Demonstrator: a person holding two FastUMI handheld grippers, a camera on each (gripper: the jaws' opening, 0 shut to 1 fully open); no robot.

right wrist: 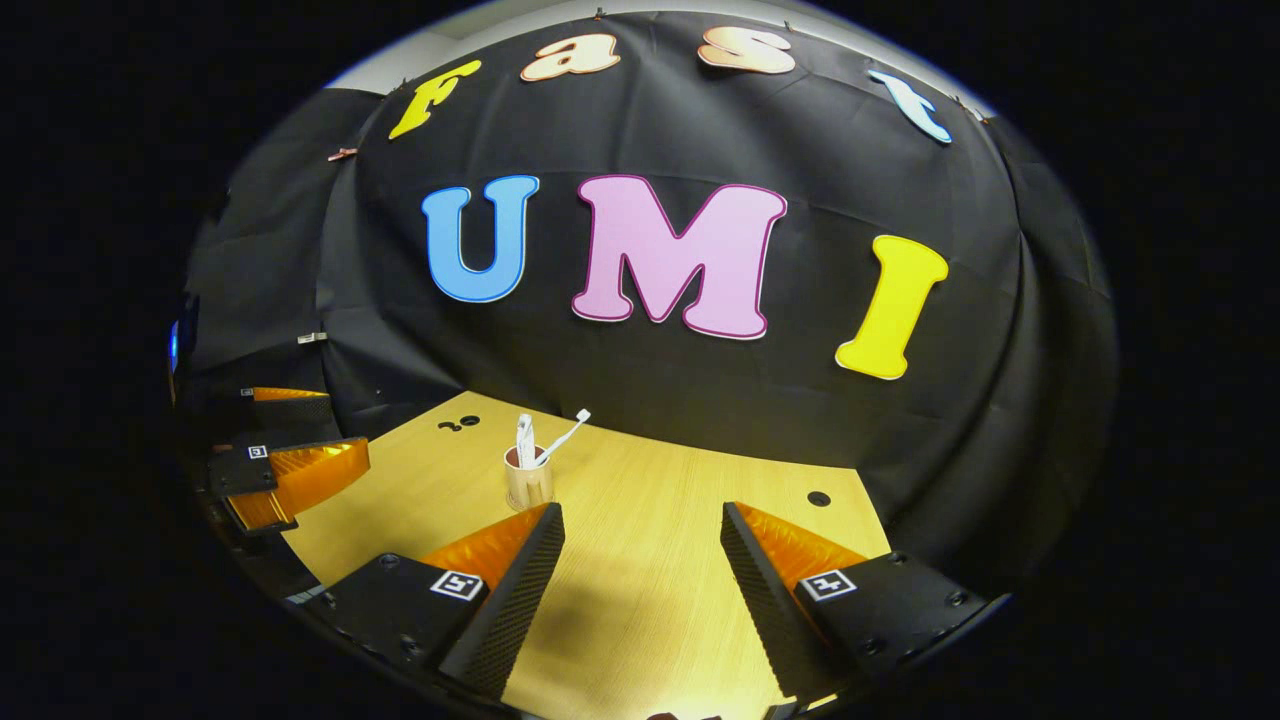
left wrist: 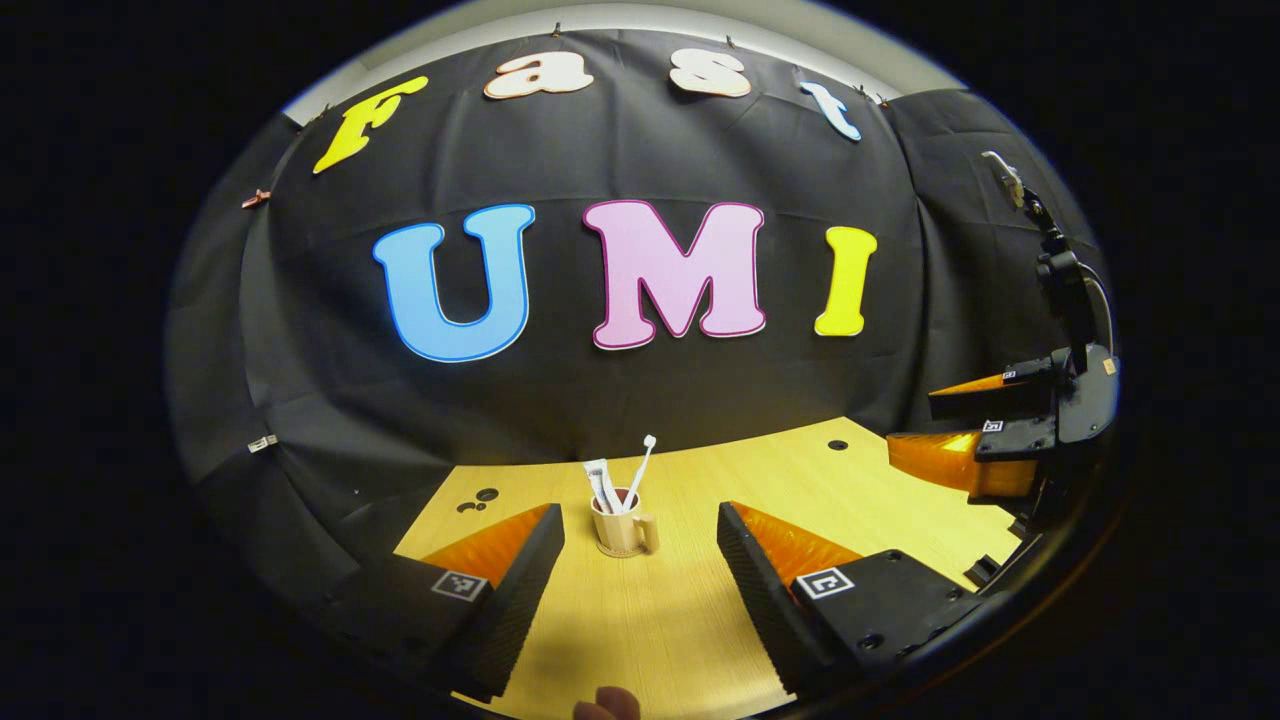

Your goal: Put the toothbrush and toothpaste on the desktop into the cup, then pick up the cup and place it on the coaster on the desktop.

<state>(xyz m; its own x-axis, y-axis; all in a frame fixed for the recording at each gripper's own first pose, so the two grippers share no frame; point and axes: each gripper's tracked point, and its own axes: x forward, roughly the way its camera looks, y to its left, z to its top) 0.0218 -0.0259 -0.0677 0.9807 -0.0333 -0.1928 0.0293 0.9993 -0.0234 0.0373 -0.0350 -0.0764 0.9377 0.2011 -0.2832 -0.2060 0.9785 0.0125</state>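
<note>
A beige cup [left wrist: 620,535] with a handle stands upright on the wooden desktop [left wrist: 640,620]. A white toothbrush [left wrist: 641,465] and a white toothpaste tube [left wrist: 598,482] stick out of it. A thin pale rim shows under the cup's base; I cannot tell if it is the coaster. My left gripper [left wrist: 640,510] is open, facing the cup from a short way back, touching nothing. In the right gripper view the cup [right wrist: 527,482] sits ahead and to the left of my right gripper [right wrist: 641,510], which is open and holds nothing. Each gripper shows off to the side in the other's view.
The right gripper [left wrist: 910,422] hangs over the desktop's right side; the left gripper [right wrist: 345,428] is at its left edge. A cable hole [left wrist: 838,444] and dark marks [left wrist: 478,500] lie near the desktop's far edge. A fingertip [left wrist: 605,703] shows at the bottom.
</note>
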